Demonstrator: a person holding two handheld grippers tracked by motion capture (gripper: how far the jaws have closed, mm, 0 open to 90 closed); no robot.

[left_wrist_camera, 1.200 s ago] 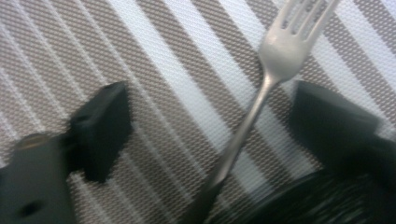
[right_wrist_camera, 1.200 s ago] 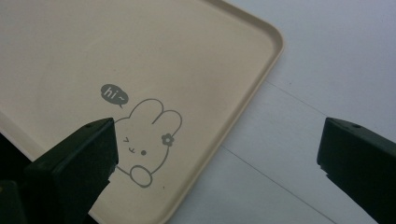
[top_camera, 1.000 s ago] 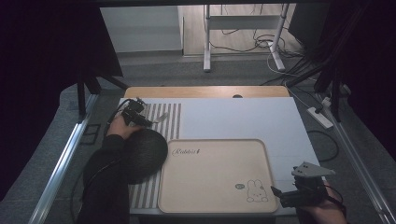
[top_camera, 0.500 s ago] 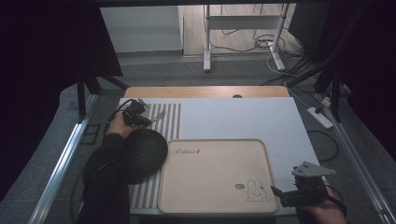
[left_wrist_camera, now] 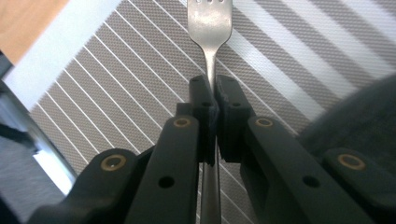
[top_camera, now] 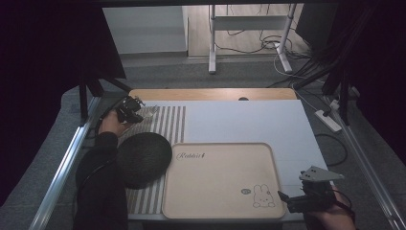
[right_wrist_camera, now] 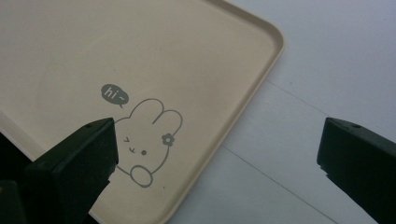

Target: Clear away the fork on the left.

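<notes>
The fork (left_wrist_camera: 210, 21) is plain silver metal with a matte sheen, its slim neck widening into a broad head whose slots between the tines just begin at the top edge of the left gripper view (the tine tips themselves lie beyond the frame). Its handle runs straight down between two black pads that press on it from both sides. The fork points away along those jaws, above a grey placemat with thin white stripes. In the high view it shows as a small pale glint (top_camera: 152, 112) at the far left of the table.
</notes>
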